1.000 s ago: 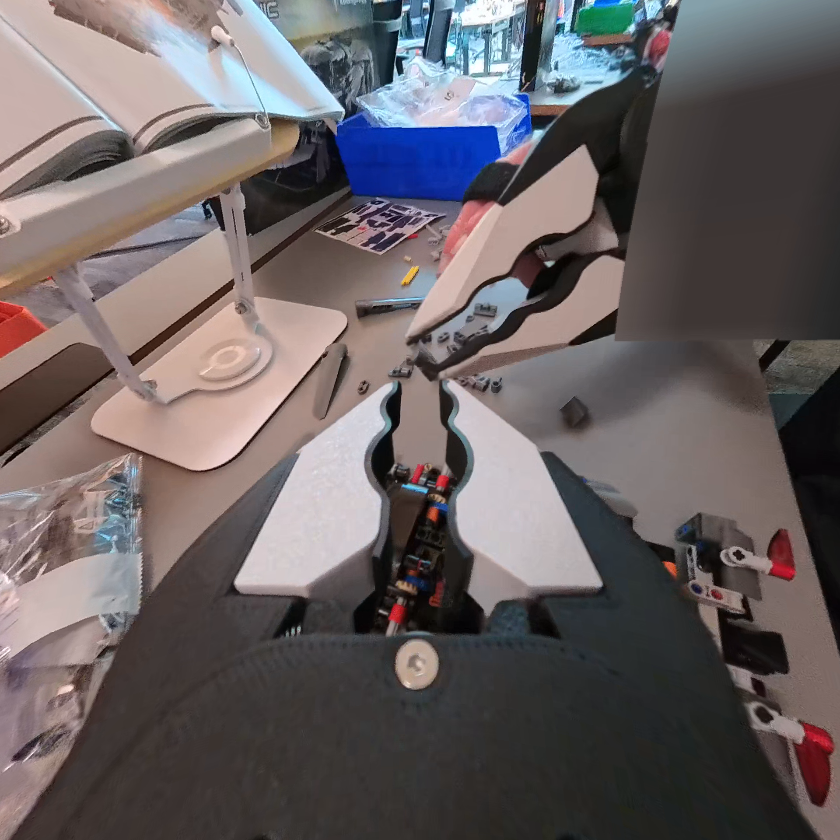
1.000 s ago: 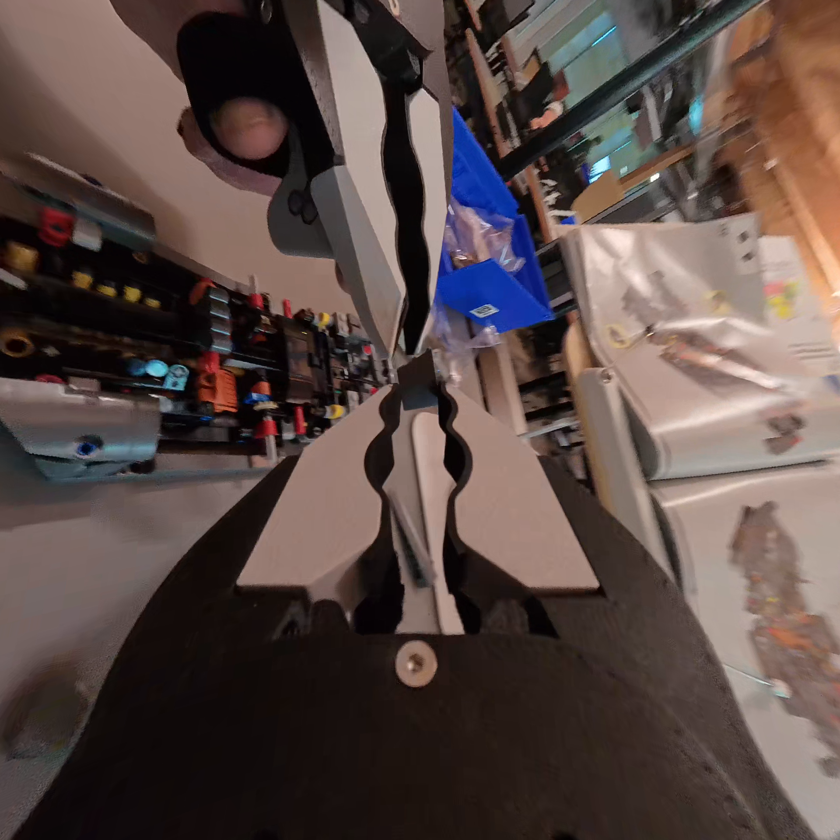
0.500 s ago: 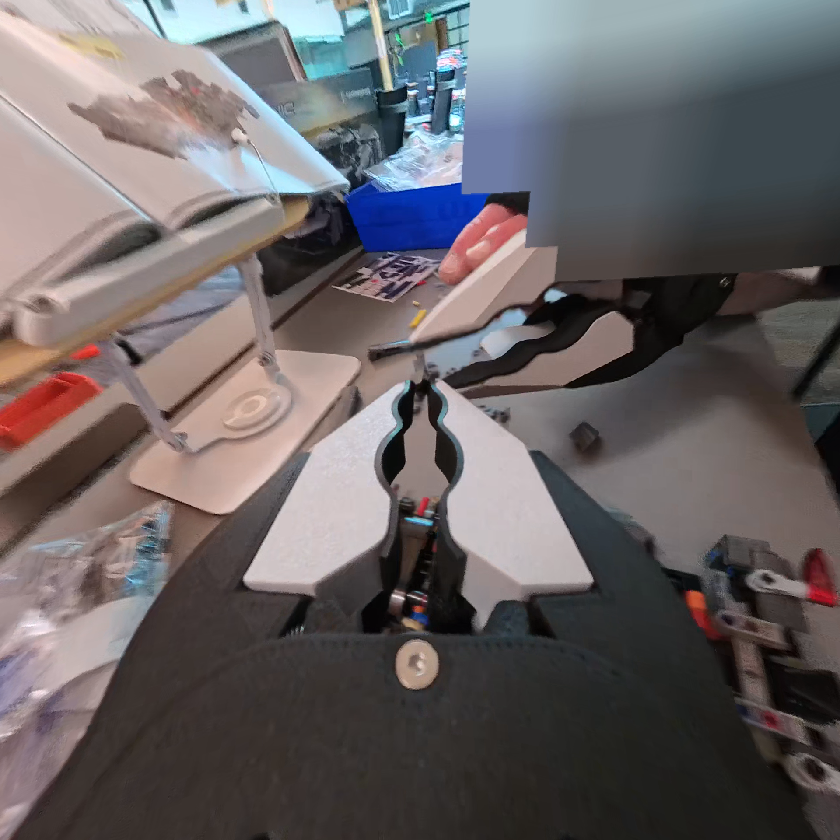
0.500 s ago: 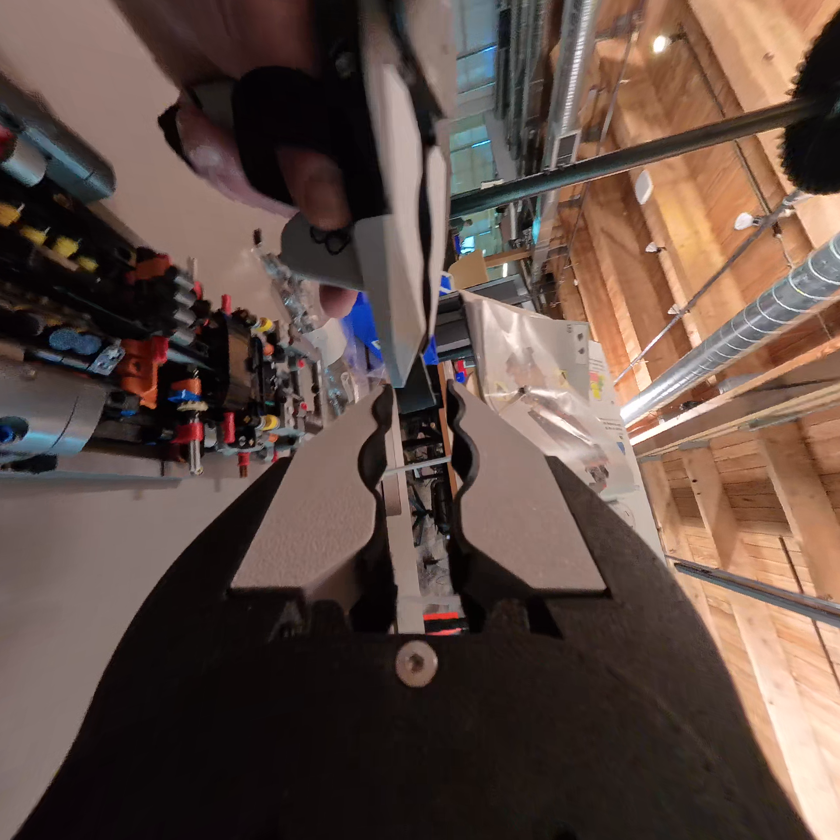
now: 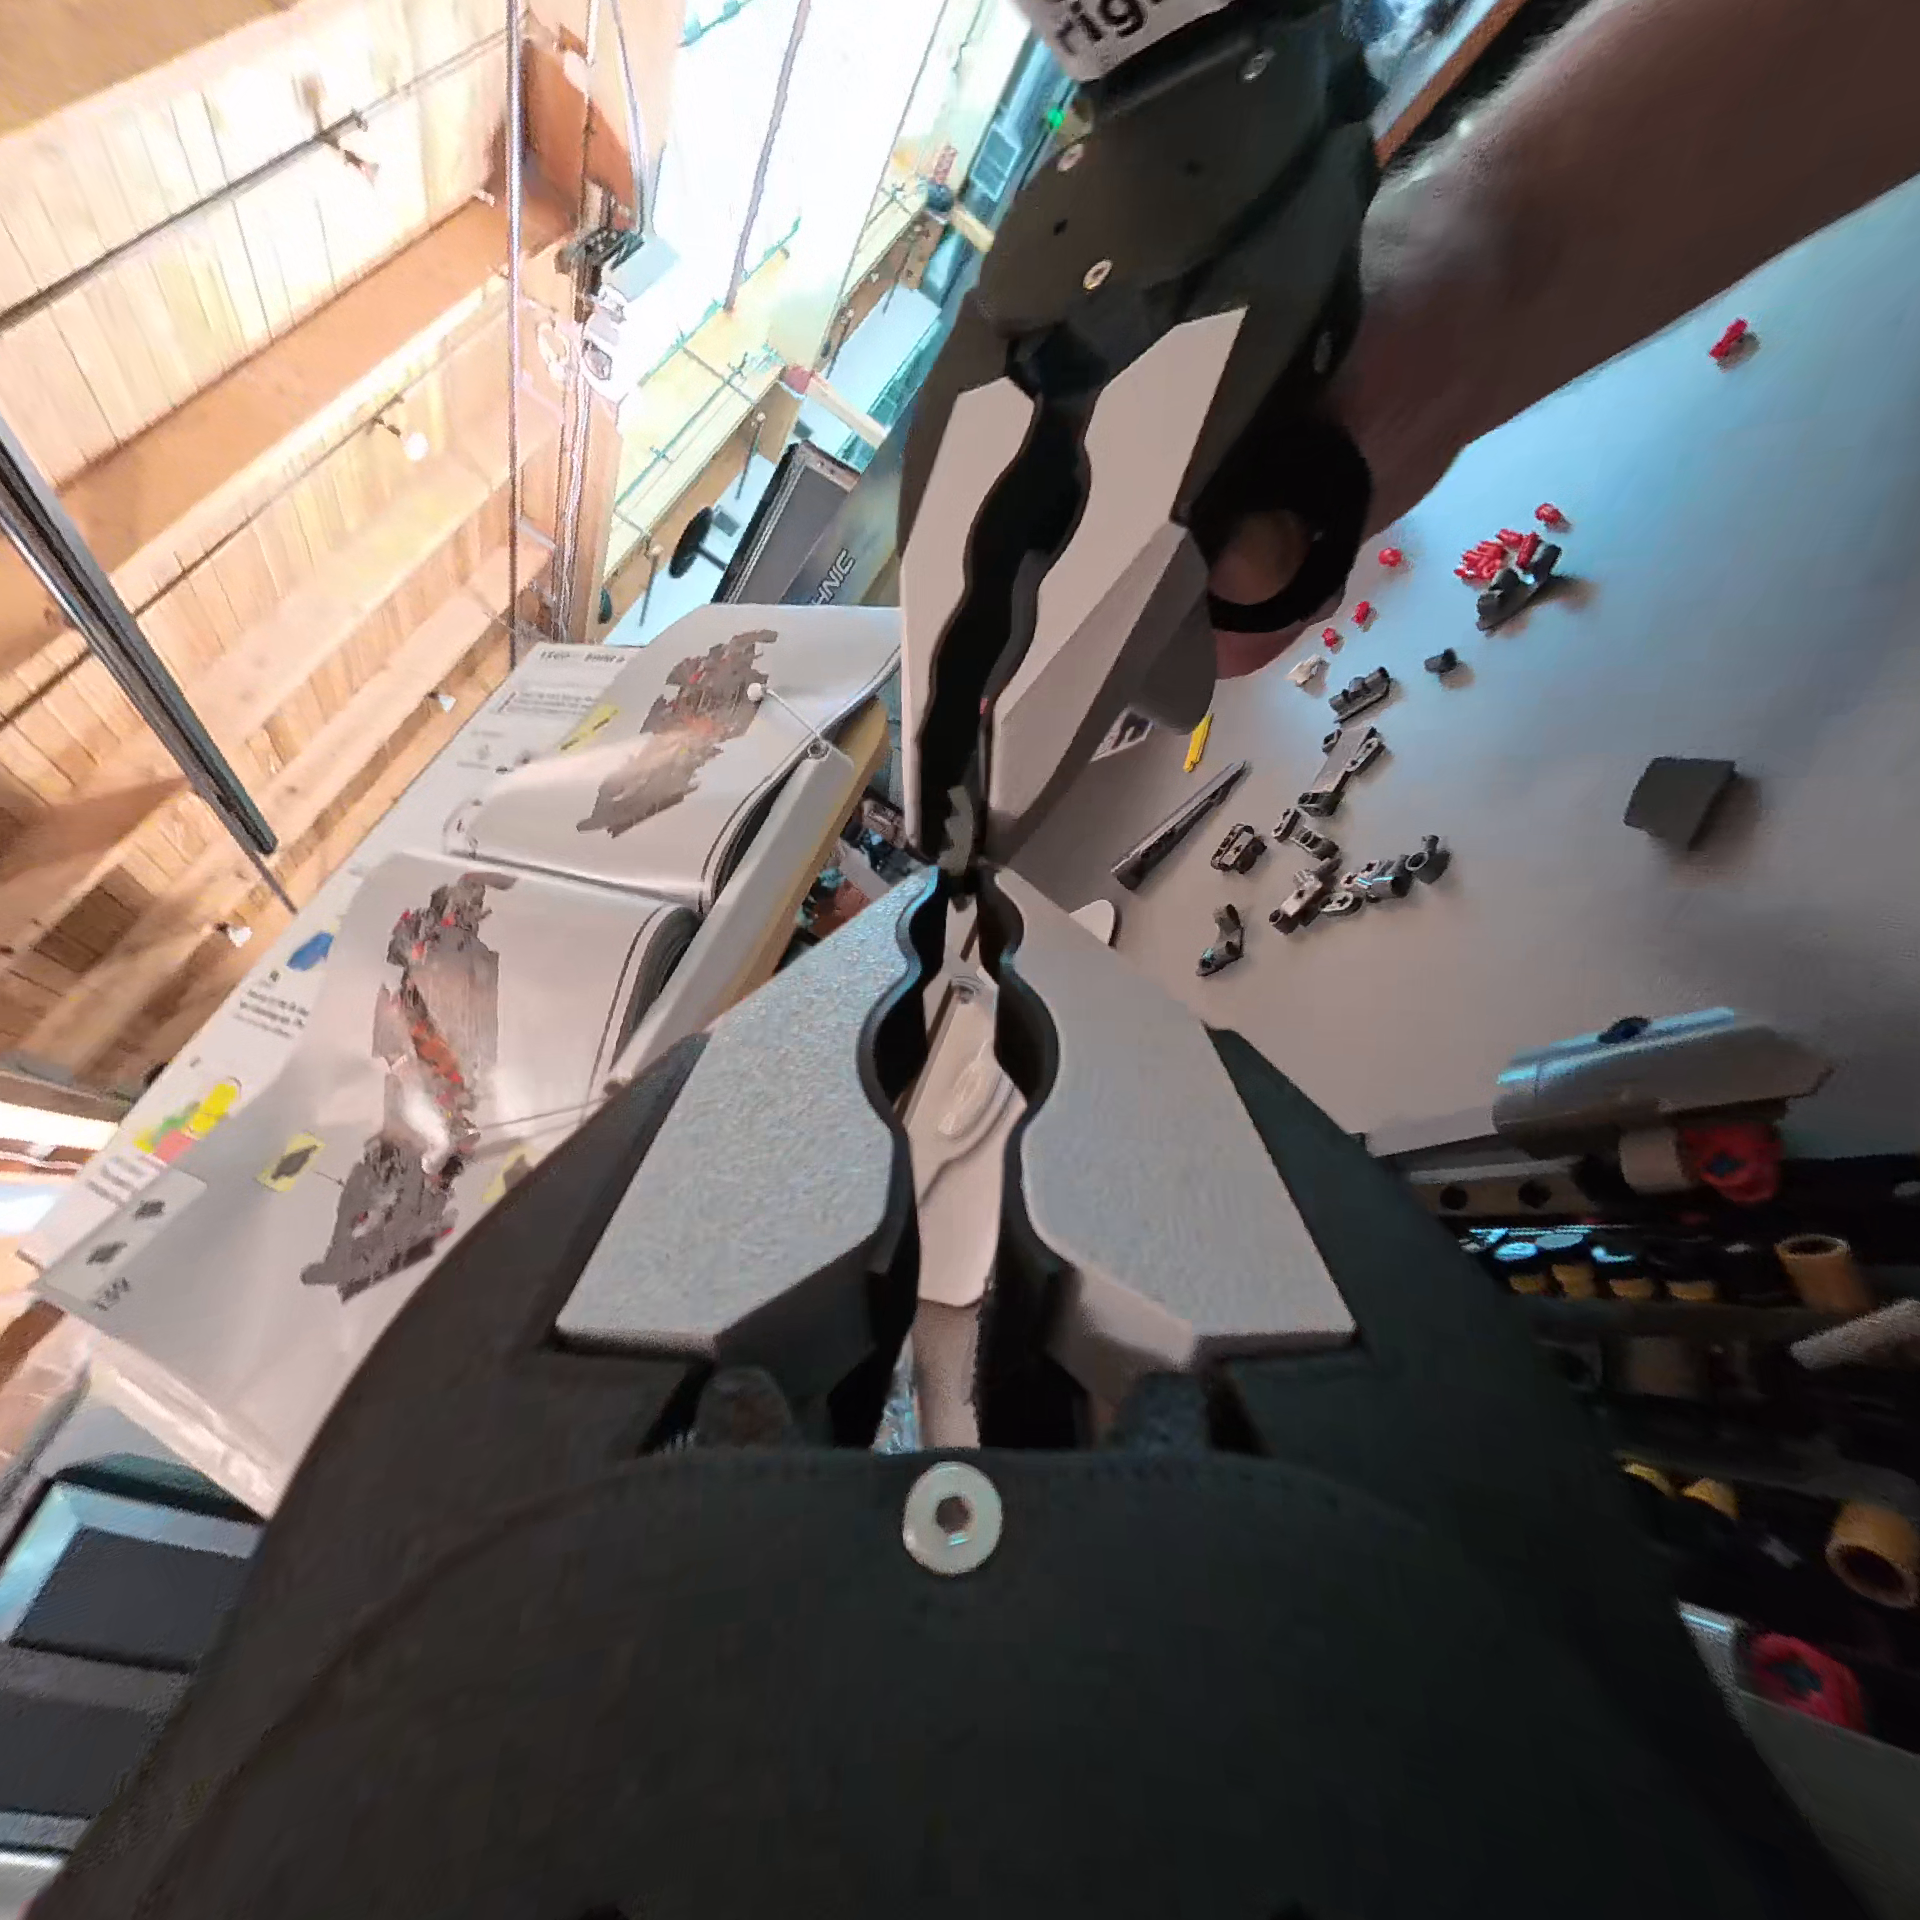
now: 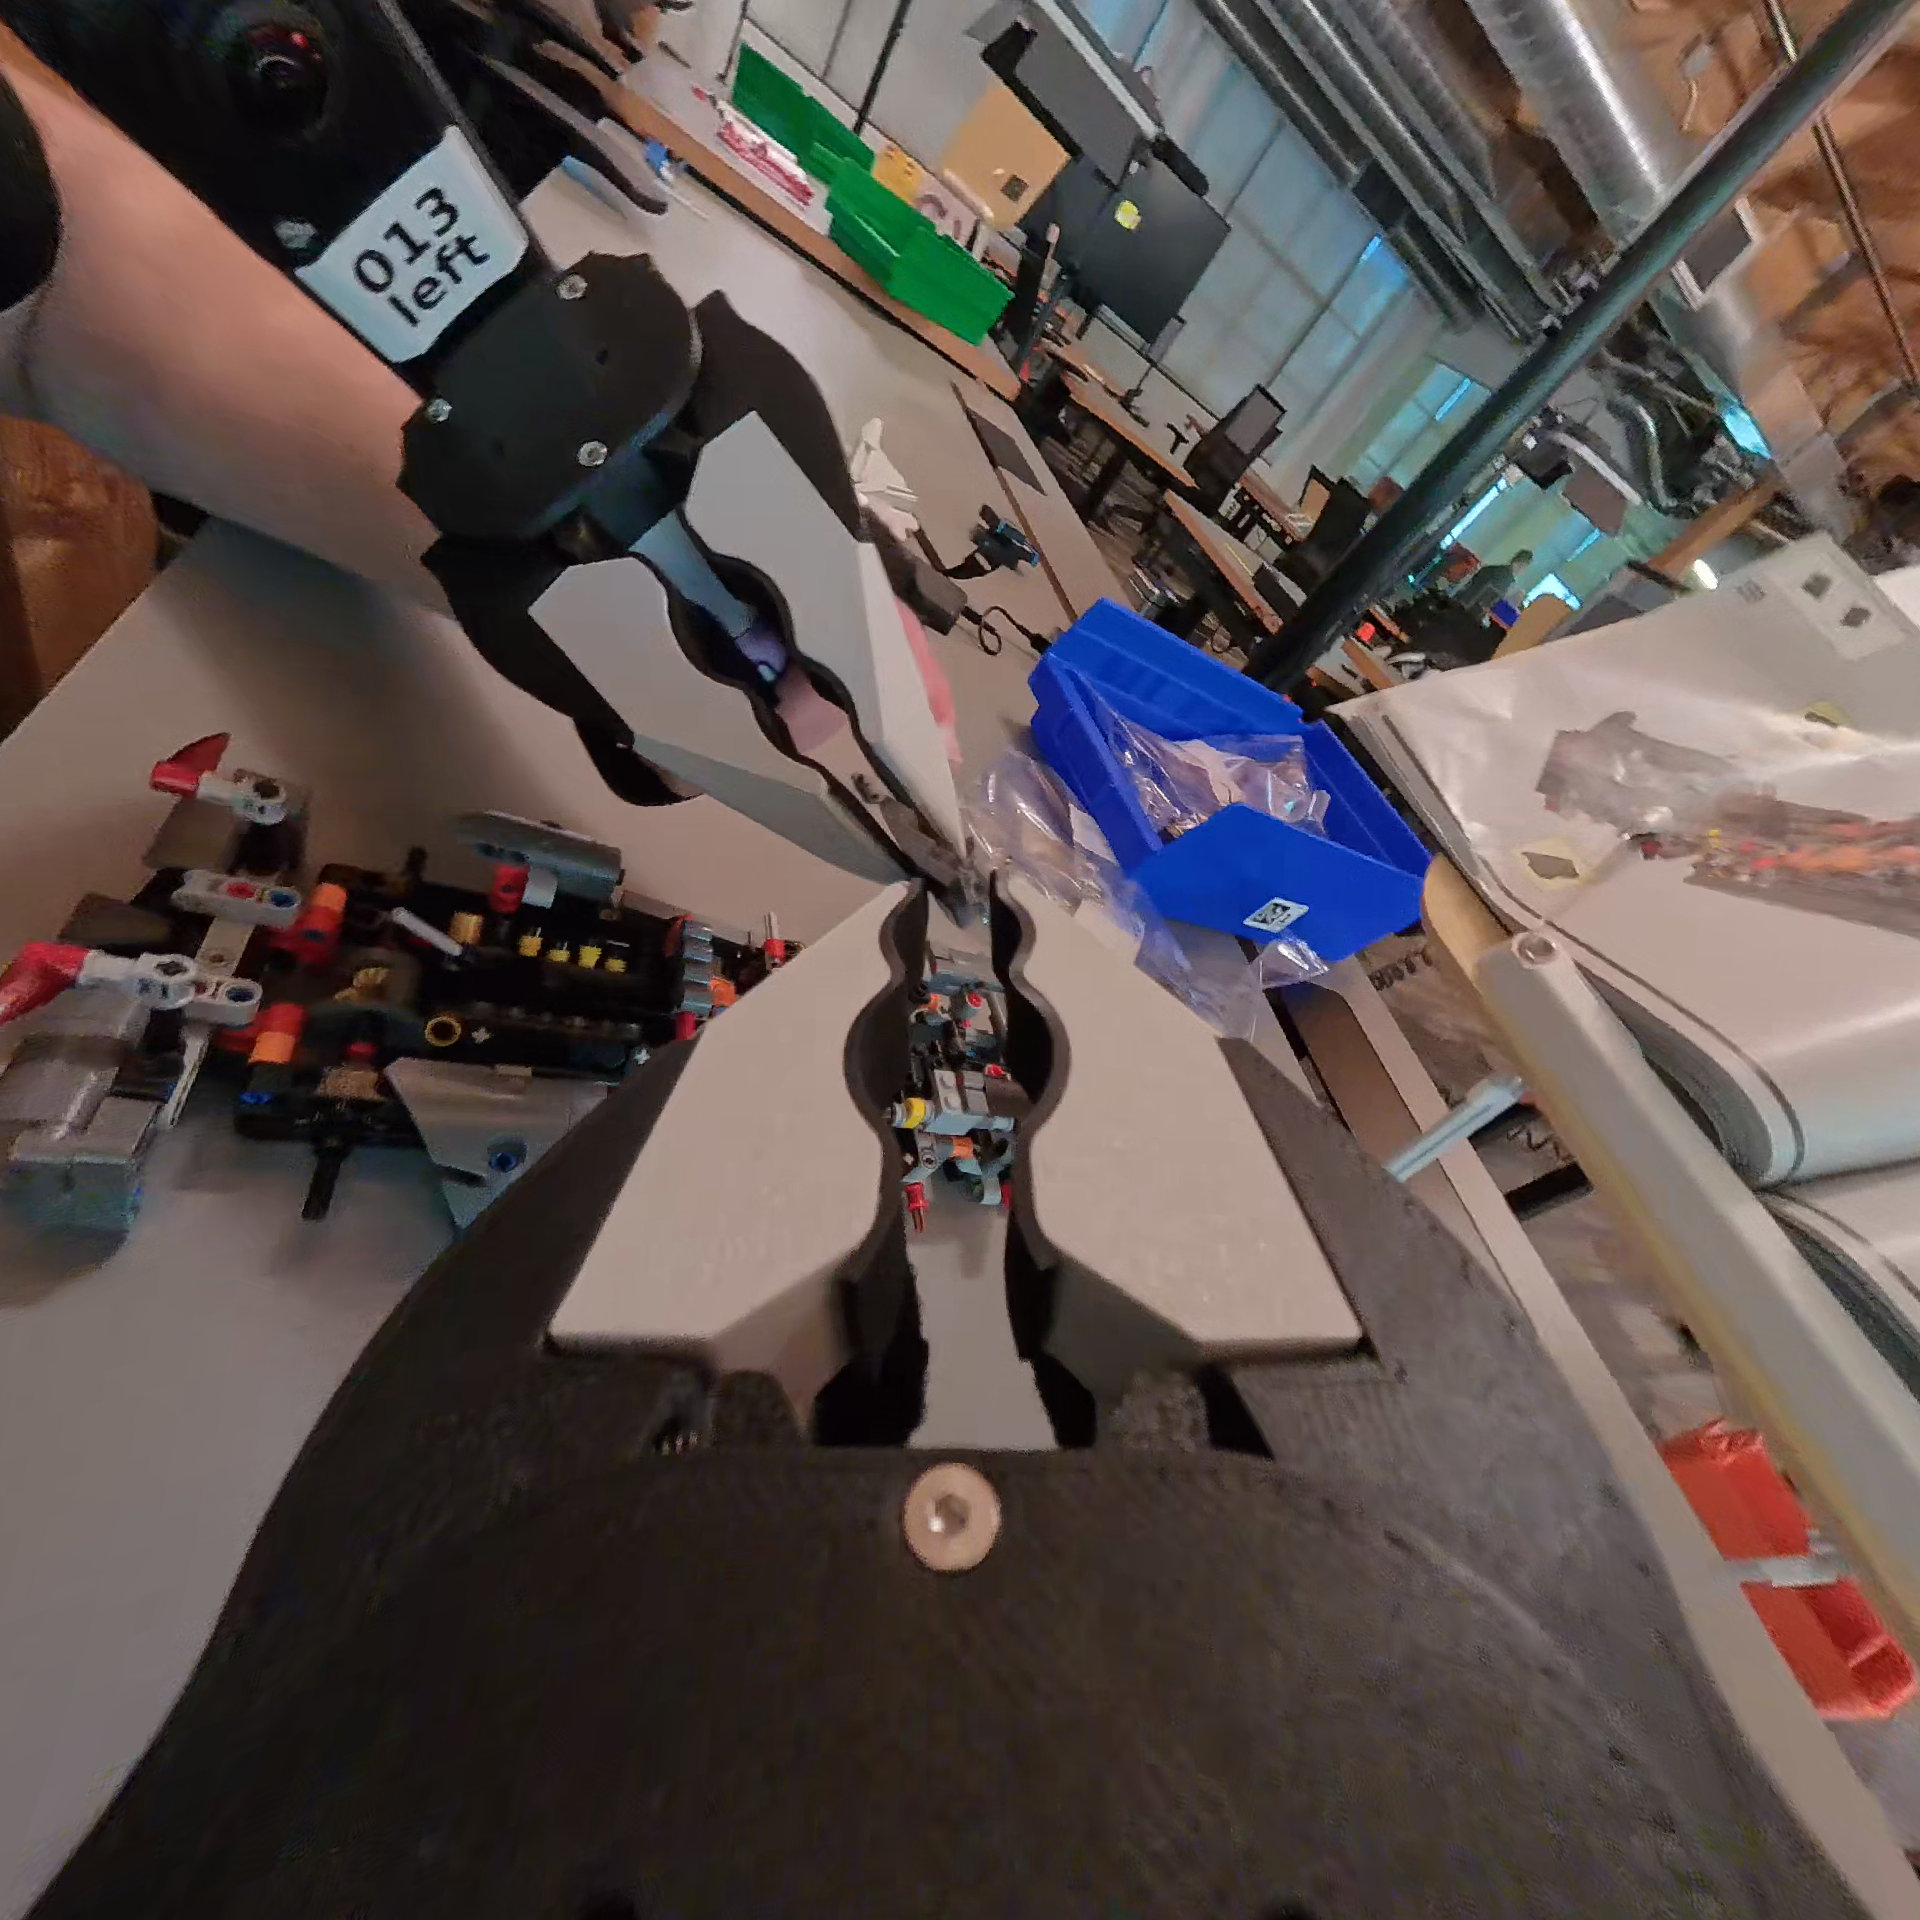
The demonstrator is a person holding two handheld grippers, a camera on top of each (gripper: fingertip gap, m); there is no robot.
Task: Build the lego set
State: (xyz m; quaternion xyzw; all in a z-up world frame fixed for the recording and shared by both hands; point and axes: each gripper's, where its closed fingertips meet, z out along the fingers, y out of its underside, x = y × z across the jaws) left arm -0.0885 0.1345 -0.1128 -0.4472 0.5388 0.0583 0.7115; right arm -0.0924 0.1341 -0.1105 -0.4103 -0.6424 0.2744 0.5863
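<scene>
Two grippers meet tip to tip over a small dark grey piece (image 5: 958, 821).

Your left gripper (image 5: 961, 896) is pinched nearly shut on the piece's near end; your right gripper (image 6: 954, 896) nips it with a narrow gap. Twist either wrist, I judge, and it could pop free among the loose grey parts (image 5: 1340, 831) on the table (image 5: 1714, 582).

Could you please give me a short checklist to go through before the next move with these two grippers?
1. Right gripper fingers closed on the small grey piece: ok.
2. Left gripper fingers closed at the tips on a small dark piece: ok.
3. Grippers aligned tip to tip: ok.
4. The two pieces seated together: cannot tell, the joint is hidden.
5. Loose grey parts on the table clear of both grippers: ok.
</scene>
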